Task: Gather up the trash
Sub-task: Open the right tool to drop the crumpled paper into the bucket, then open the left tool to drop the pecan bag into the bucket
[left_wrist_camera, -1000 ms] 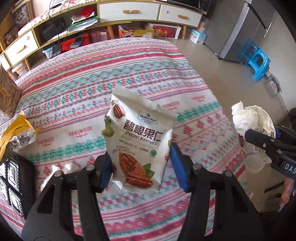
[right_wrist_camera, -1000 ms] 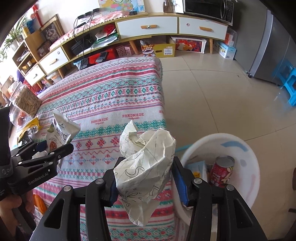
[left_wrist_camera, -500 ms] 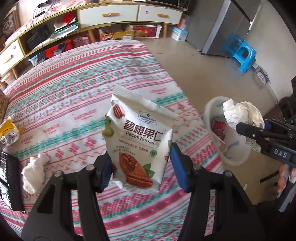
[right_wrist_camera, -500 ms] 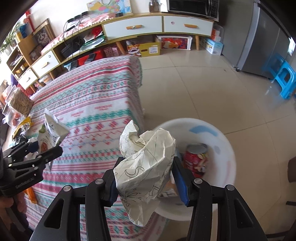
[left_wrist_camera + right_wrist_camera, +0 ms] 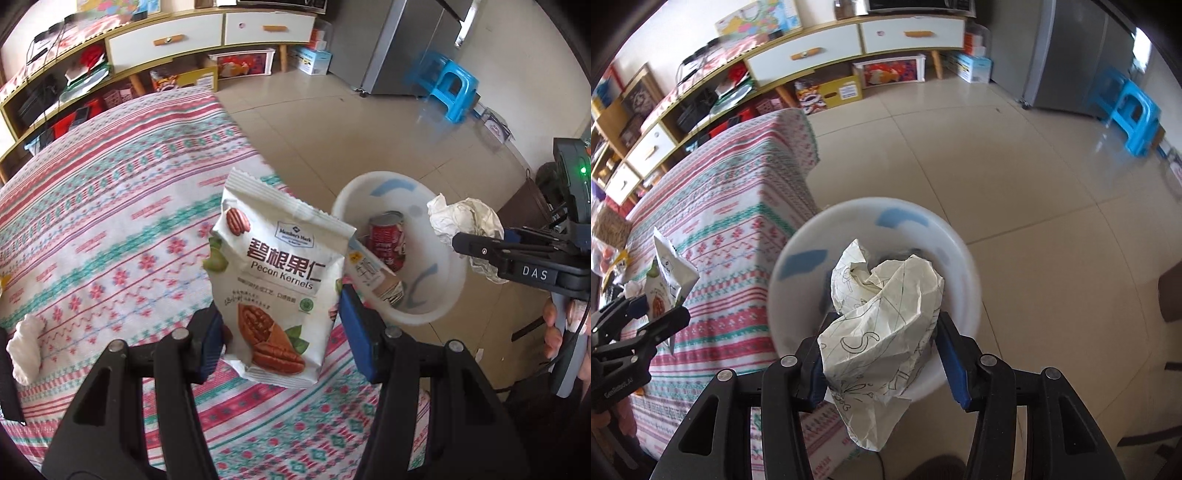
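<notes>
The right gripper [image 5: 881, 354] hangs above the white bin [image 5: 964, 258], clamped on crumpled paper [image 5: 882, 314]. The left gripper [image 5: 282, 332] grips a pecan bag [image 5: 275, 280] over the table [image 5: 110, 206]. Only the left view shows the bin's red can [image 5: 386, 240].

The crumpled paper [image 5: 882, 325] hides most of the white bin's [image 5: 798, 266] inside; its rim is blurred

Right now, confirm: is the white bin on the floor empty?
No. The left wrist view shows a red can and a small carton already lying inside the white bin.
</notes>
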Available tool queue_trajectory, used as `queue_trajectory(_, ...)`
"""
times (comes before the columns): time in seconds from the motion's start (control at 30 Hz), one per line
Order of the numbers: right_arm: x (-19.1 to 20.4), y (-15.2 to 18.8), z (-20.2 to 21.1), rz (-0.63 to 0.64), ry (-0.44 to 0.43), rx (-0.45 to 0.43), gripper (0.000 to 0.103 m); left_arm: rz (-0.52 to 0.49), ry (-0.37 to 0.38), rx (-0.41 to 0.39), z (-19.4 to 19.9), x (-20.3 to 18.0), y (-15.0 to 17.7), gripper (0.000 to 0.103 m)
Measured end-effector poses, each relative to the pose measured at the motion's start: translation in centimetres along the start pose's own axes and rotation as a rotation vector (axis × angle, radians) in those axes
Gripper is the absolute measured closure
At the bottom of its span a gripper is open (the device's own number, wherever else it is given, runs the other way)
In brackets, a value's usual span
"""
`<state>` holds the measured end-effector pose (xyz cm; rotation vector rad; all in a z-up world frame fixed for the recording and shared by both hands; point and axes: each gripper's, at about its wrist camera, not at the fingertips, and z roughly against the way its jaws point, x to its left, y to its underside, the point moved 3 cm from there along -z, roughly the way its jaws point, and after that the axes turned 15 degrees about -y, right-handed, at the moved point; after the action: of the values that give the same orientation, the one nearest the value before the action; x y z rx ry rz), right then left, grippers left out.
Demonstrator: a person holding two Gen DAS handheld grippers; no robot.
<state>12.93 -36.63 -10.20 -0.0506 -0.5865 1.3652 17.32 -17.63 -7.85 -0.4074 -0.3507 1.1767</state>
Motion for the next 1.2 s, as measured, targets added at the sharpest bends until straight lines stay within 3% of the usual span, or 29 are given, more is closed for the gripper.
queue_trajectory(0.17,-0.9,0.3,0.1,-0.015,-0.017,-0.013,0.049,-0.006,0.011,0.005,-0.6,-1.2,-0.5,0.044)
queue_trajectory(0.33,-1.3,0.2,0.5,-0.025,-0.036,-0.037,0.03,-0.018,0.012,0.005,-0.7,-2.2,-0.4,0.044)
queue_trajectory(1.03,-4.0,1.6,3.3,-0.076,0.009,-0.043,0.028,-0.107,0.014,0.012,-2.5,-6.9,-2.1,0.043)
queue_trajectory(1.13,-4.3,1.6,3.4,-0.083,0.013,-0.044,0.028,-0.109,0.027,0.01,-2.5,-7.1,-2.2,0.034)
queue_trajectory(1.2,-4.5,1.6,3.4,-0.087,0.01,-0.042,0.028,-0.105,0.007,0.001,-2.5,-7.0,-2.3,0.022)
